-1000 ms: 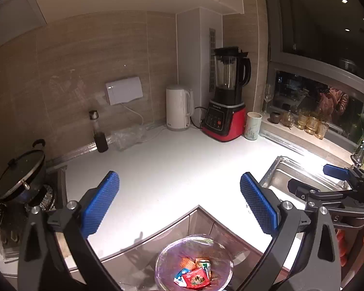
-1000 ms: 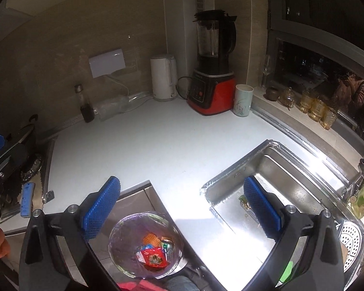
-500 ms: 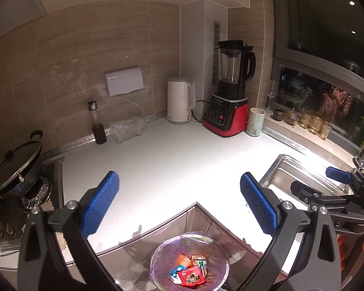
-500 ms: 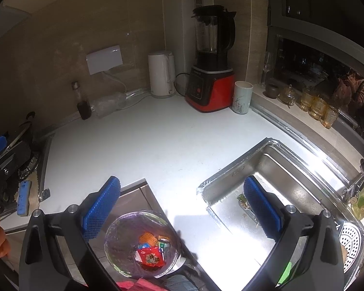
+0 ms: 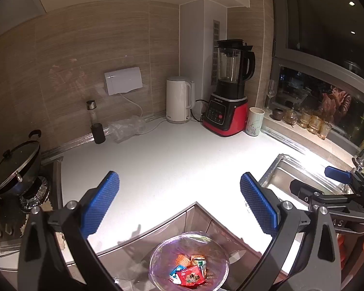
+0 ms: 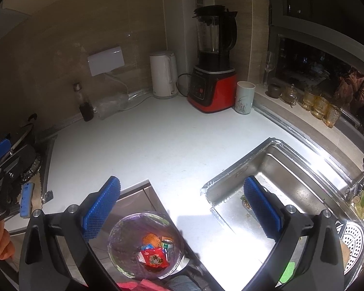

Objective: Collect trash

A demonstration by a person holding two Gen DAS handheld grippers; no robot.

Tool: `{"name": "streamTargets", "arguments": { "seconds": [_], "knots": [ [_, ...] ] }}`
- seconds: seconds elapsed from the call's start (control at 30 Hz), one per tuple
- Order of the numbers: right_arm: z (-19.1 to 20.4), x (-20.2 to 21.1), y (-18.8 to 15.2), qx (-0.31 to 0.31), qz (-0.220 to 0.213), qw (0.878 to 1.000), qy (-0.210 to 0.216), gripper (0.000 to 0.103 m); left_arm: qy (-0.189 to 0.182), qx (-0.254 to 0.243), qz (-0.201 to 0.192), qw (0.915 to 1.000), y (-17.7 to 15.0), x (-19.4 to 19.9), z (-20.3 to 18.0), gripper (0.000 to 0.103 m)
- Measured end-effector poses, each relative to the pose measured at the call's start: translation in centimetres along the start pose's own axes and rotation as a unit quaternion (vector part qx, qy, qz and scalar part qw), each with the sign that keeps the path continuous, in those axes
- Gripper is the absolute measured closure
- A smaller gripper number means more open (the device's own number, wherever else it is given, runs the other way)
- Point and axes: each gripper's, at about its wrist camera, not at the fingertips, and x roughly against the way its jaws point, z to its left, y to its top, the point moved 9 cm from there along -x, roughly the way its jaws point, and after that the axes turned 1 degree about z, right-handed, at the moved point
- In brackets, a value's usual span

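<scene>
A trash bin lined with a clear bag (image 5: 157, 262) stands on the floor below the counter corner; it also shows in the right wrist view (image 6: 119, 247). It holds a red snack wrapper (image 5: 190, 276) (image 6: 154, 259), a drink can (image 5: 199, 263) (image 6: 167, 243) and orange netting (image 6: 150, 238). My left gripper (image 5: 179, 203) is open and empty, high above the counter edge. My right gripper (image 6: 182, 206) is open and empty, above the counter between bin and sink. The right gripper also shows at the right of the left wrist view (image 5: 337, 184).
A white counter (image 5: 169, 165) carries a red blender (image 5: 228, 101), a white kettle (image 5: 178, 99), a cup (image 5: 254, 121), a dark bottle (image 5: 95, 123) and a crumpled clear bag (image 5: 126, 128). A steel sink (image 6: 291, 174) lies right. A pot (image 5: 14, 167) sits on the stove.
Both grippers have risen and pulled back a little, so the counter and bin look slightly farther and lower. Both stay open and empty.
</scene>
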Motion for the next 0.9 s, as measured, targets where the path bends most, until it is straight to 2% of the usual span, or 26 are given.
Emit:
{"name": "streamTargets", "arguments": {
  "seconds": [0.9],
  "knots": [
    [1.6, 1.3, -0.7, 0.002, -0.006, 1.000, 0.007, 0.002, -0.011, -0.008, 0.002, 0.9999, -0.3, 0.4, 0.3, 0.008]
  ]
}}
